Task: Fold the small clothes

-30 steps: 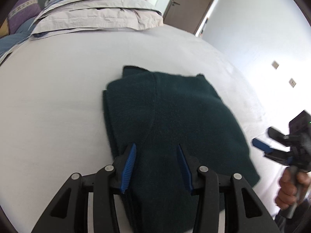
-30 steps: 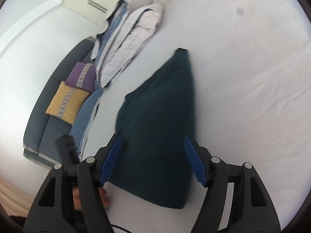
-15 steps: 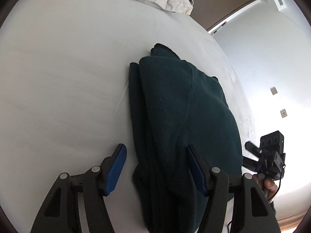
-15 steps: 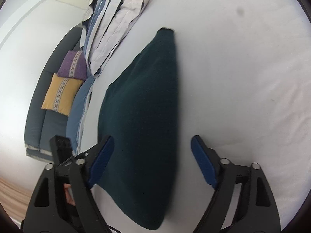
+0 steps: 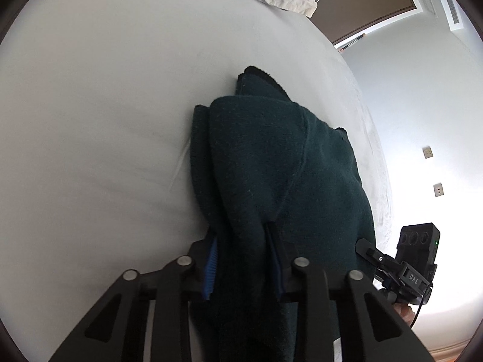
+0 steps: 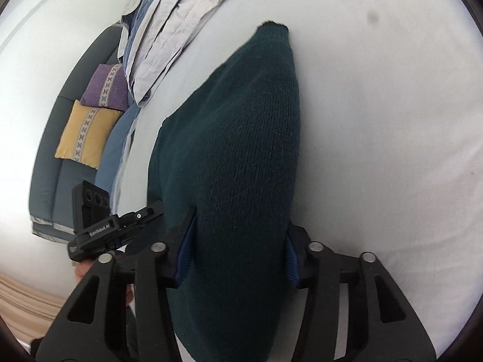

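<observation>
On a white bed [image 5: 90, 120], the left gripper [image 5: 243, 267] and right gripper [image 6: 238, 250] are closing on the near corners of a half-folded dark green sweater [image 6: 241, 138], likely ahead of lifting that edge evenly toward the far end.

Two close, downward-tilted wrist views from opposite sides of the same dark green sweater [image 5: 286, 181] on the bed [image 5: 105, 105].

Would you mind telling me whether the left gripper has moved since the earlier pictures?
Yes. The left gripper has moved to the sweater's near corner, closing on it.
</observation>
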`<state>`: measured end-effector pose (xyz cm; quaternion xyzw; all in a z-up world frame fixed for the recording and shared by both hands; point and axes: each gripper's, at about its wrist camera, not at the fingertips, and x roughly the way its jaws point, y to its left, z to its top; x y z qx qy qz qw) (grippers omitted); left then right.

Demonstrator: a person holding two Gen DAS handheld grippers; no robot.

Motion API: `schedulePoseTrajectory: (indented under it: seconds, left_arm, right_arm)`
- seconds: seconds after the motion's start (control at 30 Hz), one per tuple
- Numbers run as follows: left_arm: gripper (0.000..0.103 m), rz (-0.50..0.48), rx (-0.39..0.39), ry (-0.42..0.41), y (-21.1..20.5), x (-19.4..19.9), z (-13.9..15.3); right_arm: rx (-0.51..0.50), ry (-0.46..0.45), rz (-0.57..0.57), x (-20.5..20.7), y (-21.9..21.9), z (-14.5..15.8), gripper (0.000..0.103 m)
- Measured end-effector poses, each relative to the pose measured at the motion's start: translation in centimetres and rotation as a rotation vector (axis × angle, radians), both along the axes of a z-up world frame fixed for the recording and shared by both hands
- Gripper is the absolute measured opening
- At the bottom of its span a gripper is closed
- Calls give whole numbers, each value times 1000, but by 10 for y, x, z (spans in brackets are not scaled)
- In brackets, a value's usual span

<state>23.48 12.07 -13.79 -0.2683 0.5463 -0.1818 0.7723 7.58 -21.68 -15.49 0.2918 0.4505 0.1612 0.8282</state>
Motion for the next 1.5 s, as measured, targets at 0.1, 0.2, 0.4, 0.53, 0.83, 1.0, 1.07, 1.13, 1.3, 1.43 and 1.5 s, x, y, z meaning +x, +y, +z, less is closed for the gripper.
schedulePoseTrajectory:
  seconds: [0.1,0.2,0.4,0.53,0.83,1.0,1.07,1.13,1.3,1.43,1.5]
  left_arm:
    - [24,-4,54,-35,-5,-14,21]
    - [24,-35,51,-77,-16,-34,48]
    - [24,-113,120,-193,-48,-103,95]
    - [24,-148,139,-209,-61,-148,99]
    - [34,-160,233,-117,-74,-189,24]
    - [42,-145,267,-145,-67,-200,30]
    - [42,-135,273,-158,-64,-203,34]
    - [42,-105,286,-193,-59,-209,46]
    - [68,-14,389,-380,-53,-249,87]
    - [103,77,572,-614,-64,-296,128]
    - [103,115,642,-723,-65,-323,147]
  right_arm:
    - [-62,-53,5,-11,12,25,39]
    - [-86,-115,21,-32,18,53,38]
    - [-71,-178,47,-95,8,89,38]
    - [-58,-180,43,-143,0,84,38]
    - [17,-60,-78,-196,-38,-15,44]
    - [48,-124,-107,-209,-38,-21,50]
    - [10,-105,-122,-210,-34,-14,54]
    - [-3,-103,-151,-218,-39,-6,56]
    - [-57,-163,-264,-260,-68,21,56]
    - [-204,-234,-328,-288,-59,54,60]
    - [-308,-290,-346,-299,-50,75,66]
